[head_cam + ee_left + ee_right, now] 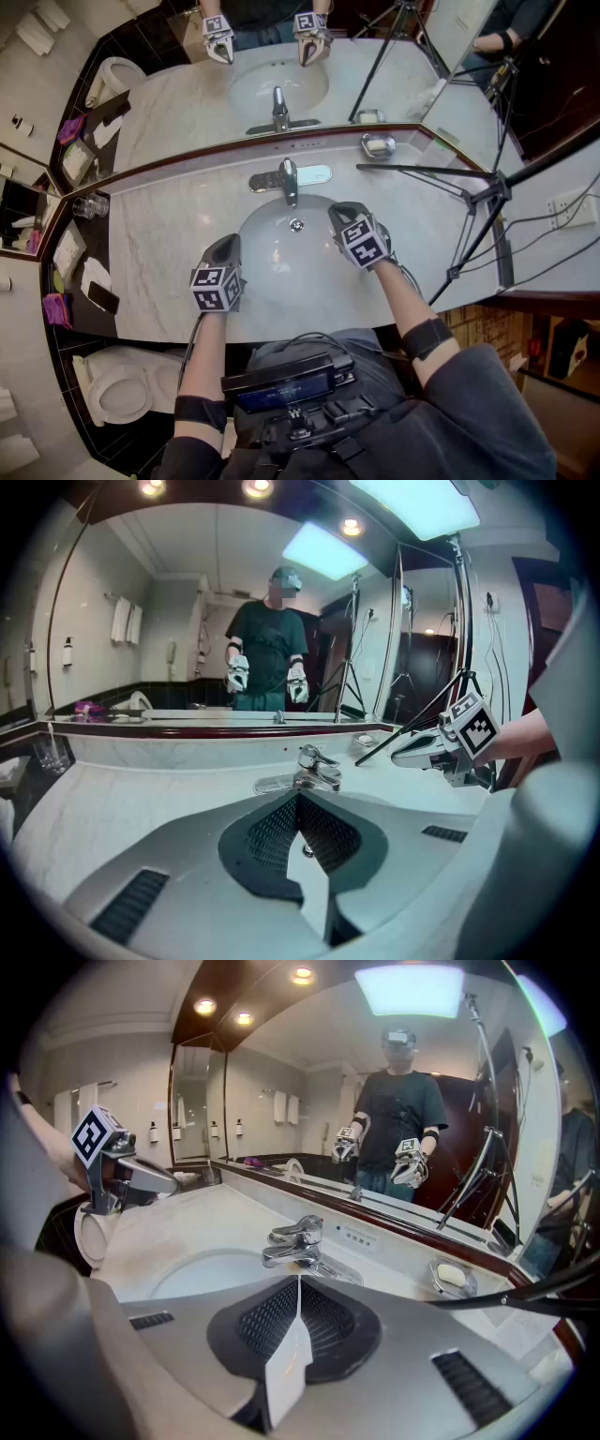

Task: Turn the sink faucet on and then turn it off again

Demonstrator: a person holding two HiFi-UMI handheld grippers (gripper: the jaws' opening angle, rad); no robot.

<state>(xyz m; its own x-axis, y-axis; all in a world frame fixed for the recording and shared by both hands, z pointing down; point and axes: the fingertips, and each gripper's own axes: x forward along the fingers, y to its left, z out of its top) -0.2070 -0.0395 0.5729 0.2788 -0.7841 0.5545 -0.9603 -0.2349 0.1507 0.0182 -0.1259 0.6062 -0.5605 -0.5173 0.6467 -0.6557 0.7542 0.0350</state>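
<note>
The chrome single-lever faucet [288, 178] stands on the pale marble tabletop [169, 253] at the back edge of the round white sink basin [314, 258], just below the wood-framed wall mirror [178, 103]. Both claws hang over the basin, short of the faucet and touching nothing. The left claw [225, 246] is over the near left rim, its jaws pressed fully together and empty. The right claw [342, 214] is over the right side, closer to the faucet, with its jaws drawn in to the narrowest slit, tips meeting, nothing between them. Each gripper view looks along its jaws towards the faucet. A small metal soap dish holding a white bar [379, 145] sits on the tabletop to the right, near the black tripod legs [469, 202].
</note>
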